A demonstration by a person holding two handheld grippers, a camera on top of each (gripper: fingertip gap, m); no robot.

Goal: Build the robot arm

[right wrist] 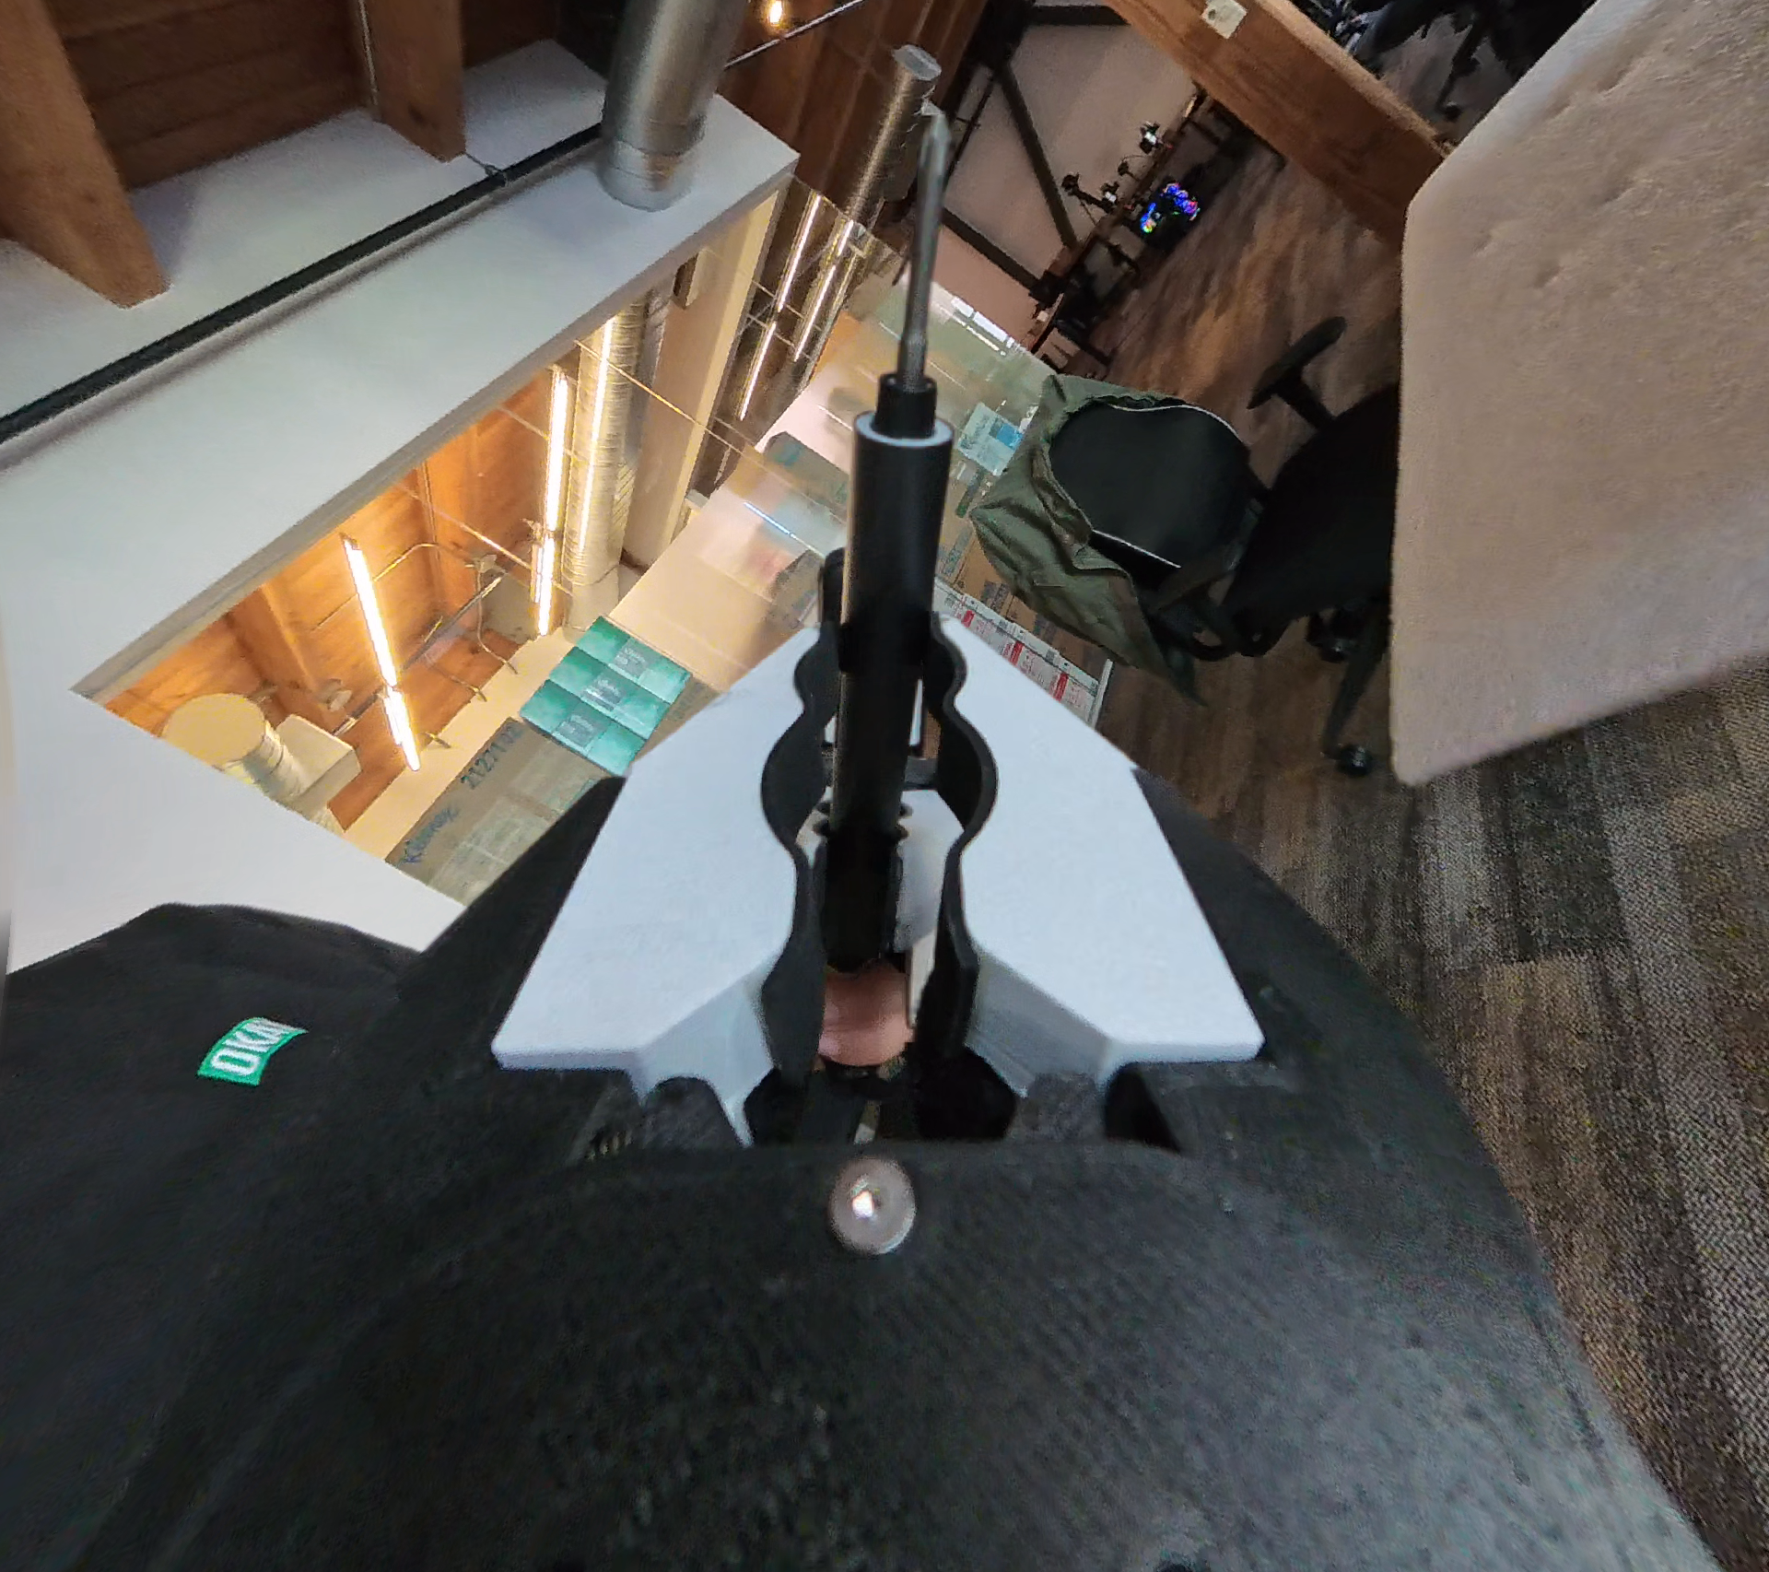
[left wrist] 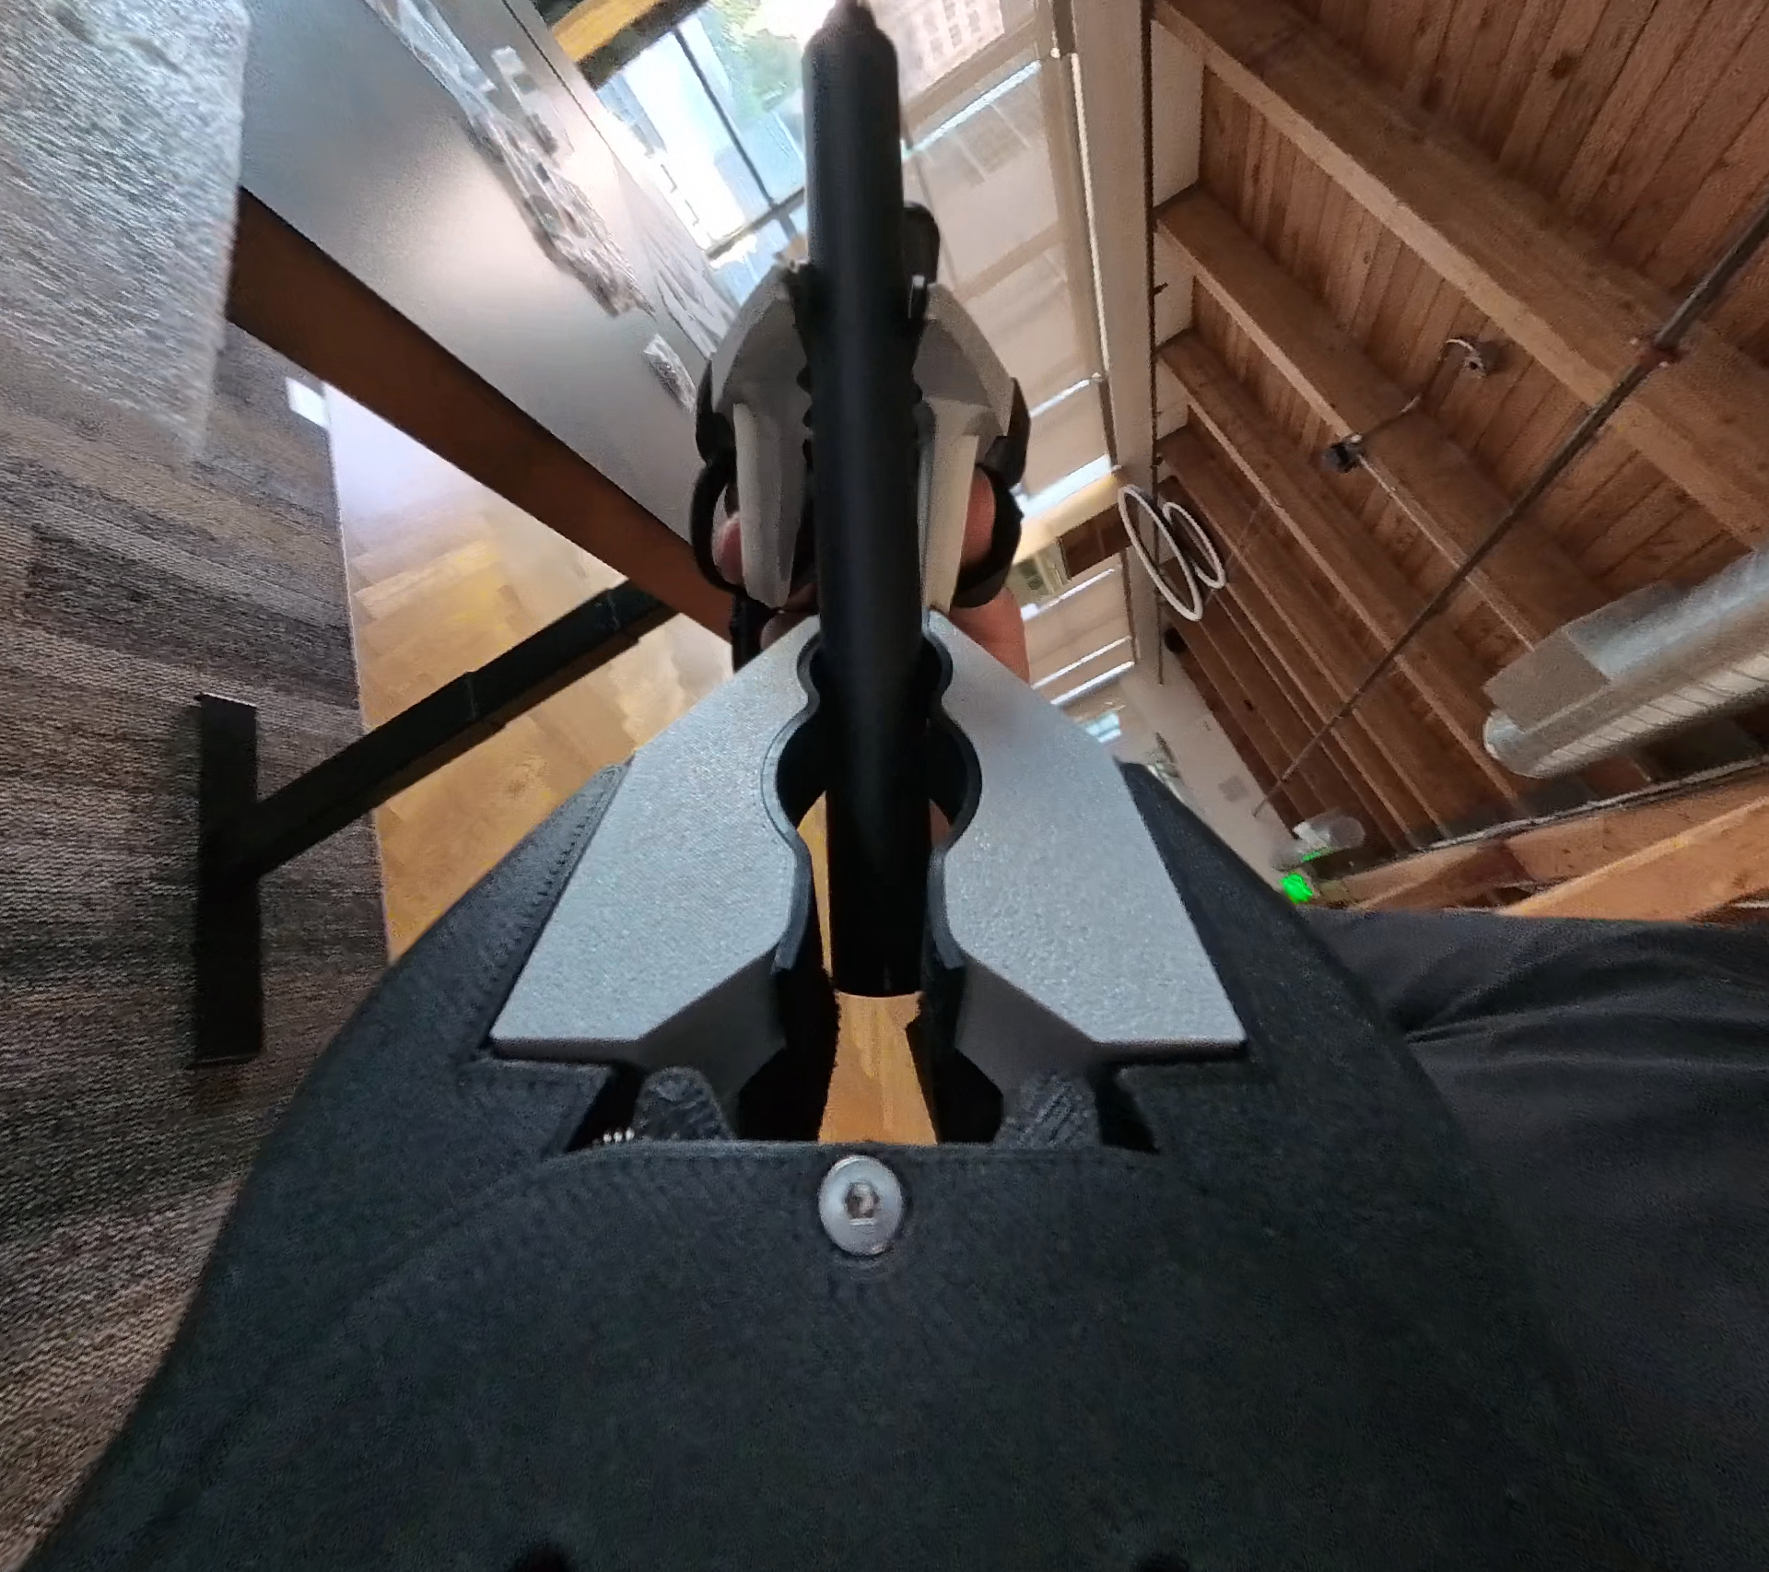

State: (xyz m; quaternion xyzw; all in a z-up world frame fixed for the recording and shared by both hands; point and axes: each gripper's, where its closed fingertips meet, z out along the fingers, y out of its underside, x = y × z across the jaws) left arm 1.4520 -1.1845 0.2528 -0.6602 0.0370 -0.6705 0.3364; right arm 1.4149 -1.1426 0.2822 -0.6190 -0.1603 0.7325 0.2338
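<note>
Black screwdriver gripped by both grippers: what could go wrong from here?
1. The black screwdriver is clamped by the left gripper and right gripper; uneven pulling might twist it loose.
2. Its bare metal tip sticks out unguarded and might jab something.

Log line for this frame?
left gripper: shut on black screwdriver | right gripper: shut on same screwdriver | tip up, off table
</note>
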